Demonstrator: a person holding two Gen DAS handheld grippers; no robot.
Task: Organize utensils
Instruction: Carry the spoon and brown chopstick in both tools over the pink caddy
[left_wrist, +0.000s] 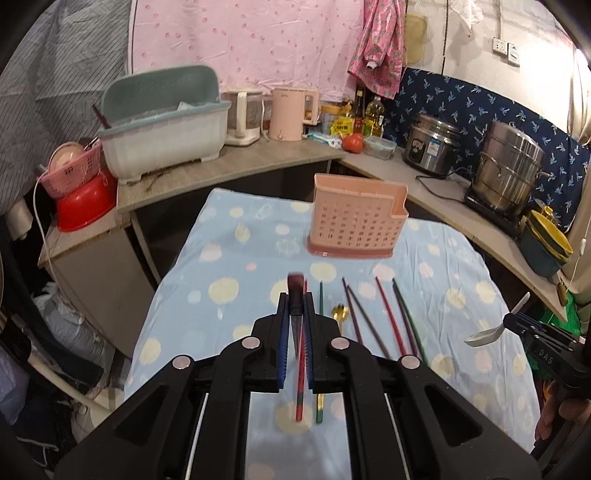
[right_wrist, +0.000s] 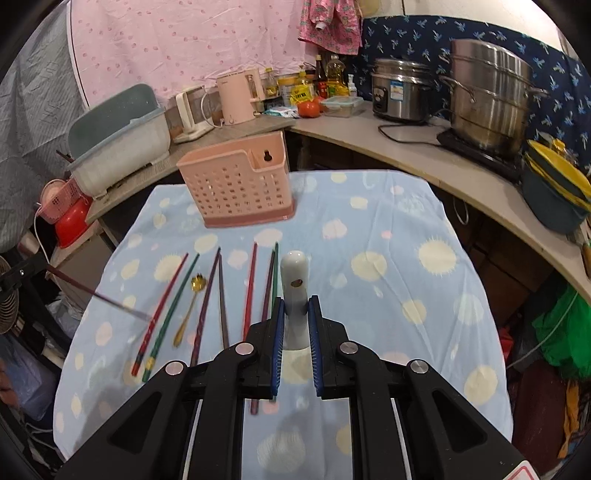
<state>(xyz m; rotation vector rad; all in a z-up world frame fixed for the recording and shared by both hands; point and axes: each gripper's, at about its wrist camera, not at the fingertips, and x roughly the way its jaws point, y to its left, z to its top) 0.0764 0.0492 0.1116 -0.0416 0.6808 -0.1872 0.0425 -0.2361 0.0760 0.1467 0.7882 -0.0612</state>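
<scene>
The left tongs (left_wrist: 296, 314), low in the middle of the left wrist view, are clamped on a dark chopstick (left_wrist: 296, 295) whose blunt end pokes out past the blue pads toward the centre of the frame; in the right wrist view the same stick shows as a blurred dark line at the left edge. The right tongs (right_wrist: 296, 317), bottom centre of their own view, are clamped on the handle of a white ceramic spoon (right_wrist: 294, 280), the handle end with its hanging hole standing up between the pads; from the left wrist view the spoon's bowl hangs at the far right edge of the frame. Both are held above the tabletop (right_wrist: 388, 258), which is covered in a pale blue cloth with cream dots. On the cloth, left of the right tongs, lie the loose chopsticks (right_wrist: 207, 295) in red, green, purple and brown, roughly side by side, with a small gold spoon (right_wrist: 188, 310) among them. The pink perforated utensil holder (right_wrist: 236, 184) stands upright at the far end of the cloth, upper centre-left of the right wrist view, well apart from the chopsticks.
</scene>
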